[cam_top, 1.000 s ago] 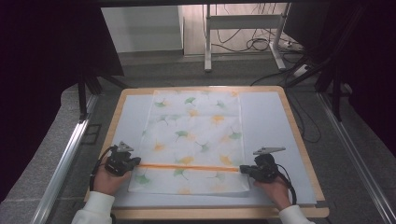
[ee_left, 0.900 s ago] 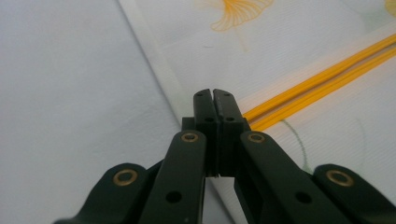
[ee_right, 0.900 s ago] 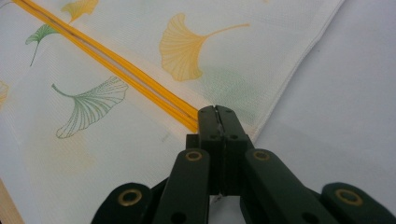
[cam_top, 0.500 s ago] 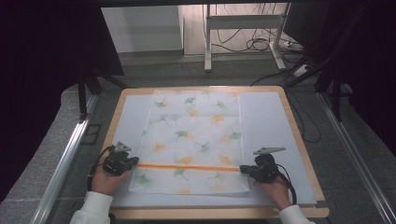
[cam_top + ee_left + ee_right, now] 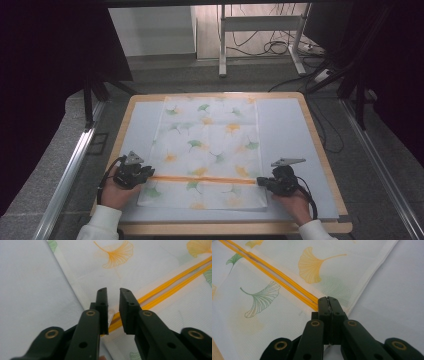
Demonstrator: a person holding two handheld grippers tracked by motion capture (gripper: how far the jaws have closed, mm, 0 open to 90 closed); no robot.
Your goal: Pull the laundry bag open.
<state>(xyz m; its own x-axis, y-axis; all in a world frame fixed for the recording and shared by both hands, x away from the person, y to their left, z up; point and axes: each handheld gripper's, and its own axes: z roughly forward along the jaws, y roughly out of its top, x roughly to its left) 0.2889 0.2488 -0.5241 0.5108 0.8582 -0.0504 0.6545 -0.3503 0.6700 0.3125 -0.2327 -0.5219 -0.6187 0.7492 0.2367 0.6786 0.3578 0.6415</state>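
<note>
Pale table mat (image 5: 285, 130), ginkgo-print cloth (image 5: 207, 145) lying flat, orange stripe (image 5: 200, 179) crossing

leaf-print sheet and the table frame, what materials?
Leaf-print sheet: looks like thin woven cloth, matte; fine weave grain, a hemmed edge and an orange stripe show in the right gripper view. Table frame: looks like pale wood or wood laminate, smooth; which one is unclear.
</note>
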